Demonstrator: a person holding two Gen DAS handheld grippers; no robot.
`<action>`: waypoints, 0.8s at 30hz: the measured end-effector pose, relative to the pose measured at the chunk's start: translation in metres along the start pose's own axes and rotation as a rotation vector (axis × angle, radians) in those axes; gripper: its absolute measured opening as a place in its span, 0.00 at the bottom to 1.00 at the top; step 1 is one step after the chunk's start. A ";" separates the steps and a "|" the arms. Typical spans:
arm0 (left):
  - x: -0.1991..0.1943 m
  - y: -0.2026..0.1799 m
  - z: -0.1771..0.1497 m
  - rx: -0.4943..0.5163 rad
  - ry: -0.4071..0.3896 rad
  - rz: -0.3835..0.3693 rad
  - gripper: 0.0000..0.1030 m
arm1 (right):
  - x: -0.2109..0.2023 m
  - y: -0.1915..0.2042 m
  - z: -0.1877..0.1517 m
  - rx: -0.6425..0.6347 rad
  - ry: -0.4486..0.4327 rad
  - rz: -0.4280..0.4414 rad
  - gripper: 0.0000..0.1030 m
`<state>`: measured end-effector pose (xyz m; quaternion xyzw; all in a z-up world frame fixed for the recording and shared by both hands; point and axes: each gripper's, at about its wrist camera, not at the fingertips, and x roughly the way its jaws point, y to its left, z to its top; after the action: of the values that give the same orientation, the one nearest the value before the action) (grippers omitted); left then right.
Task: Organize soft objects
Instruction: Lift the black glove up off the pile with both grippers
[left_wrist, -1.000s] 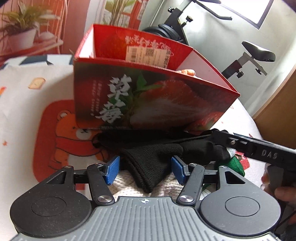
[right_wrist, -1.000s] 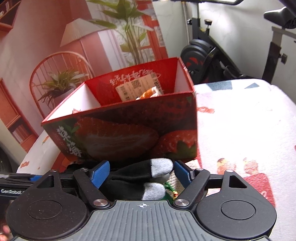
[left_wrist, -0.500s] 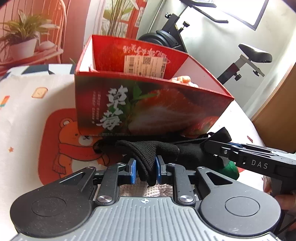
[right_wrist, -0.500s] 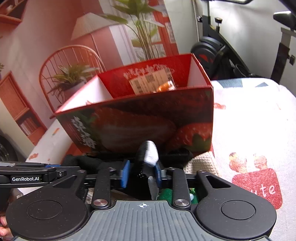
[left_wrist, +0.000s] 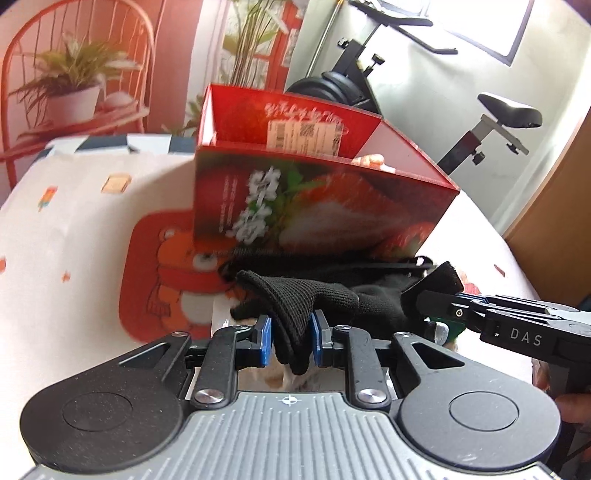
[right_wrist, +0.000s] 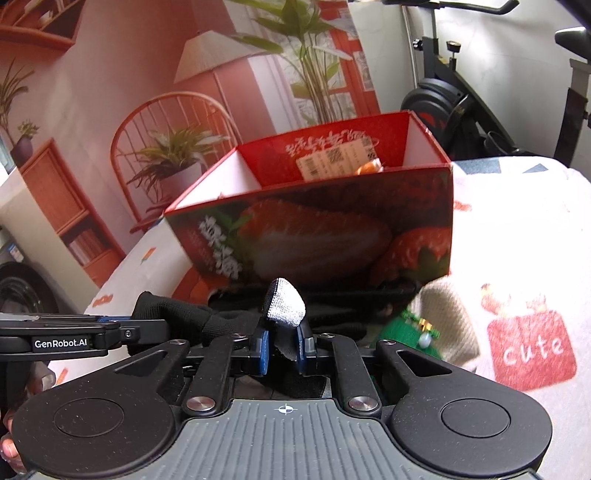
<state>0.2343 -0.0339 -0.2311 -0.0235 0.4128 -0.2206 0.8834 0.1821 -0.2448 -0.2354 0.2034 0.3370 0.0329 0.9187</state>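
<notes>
Black knit glove (left_wrist: 295, 306) is pinched by both the left gripper (left_wrist: 291, 341) and right gripper (right_wrist: 283, 345), jaws nearly closed.

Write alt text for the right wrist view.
The right tool is shut on the grey fingertip of a black glove, in front of a red strawberry box on a cartoon-print cloth. The left tool reaches in from the left, gripping black knit fabric.

Printed café backdrop (right_wrist: 184, 92), exercise bike (left_wrist: 480, 122), window (left_wrist: 476, 26), patterned tablecloth (left_wrist: 74, 221)
</notes>
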 end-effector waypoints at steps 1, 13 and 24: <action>0.001 0.001 -0.003 -0.003 0.010 0.002 0.22 | 0.000 0.001 -0.003 0.001 0.007 -0.001 0.13; 0.015 0.011 -0.018 -0.044 0.063 -0.009 0.25 | 0.005 0.004 -0.024 -0.003 0.050 -0.052 0.24; 0.018 0.010 -0.022 -0.025 0.032 -0.064 0.40 | 0.012 -0.004 -0.023 0.029 0.057 -0.052 0.28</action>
<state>0.2319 -0.0292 -0.2604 -0.0445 0.4288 -0.2440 0.8687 0.1764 -0.2381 -0.2601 0.2067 0.3687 0.0100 0.9062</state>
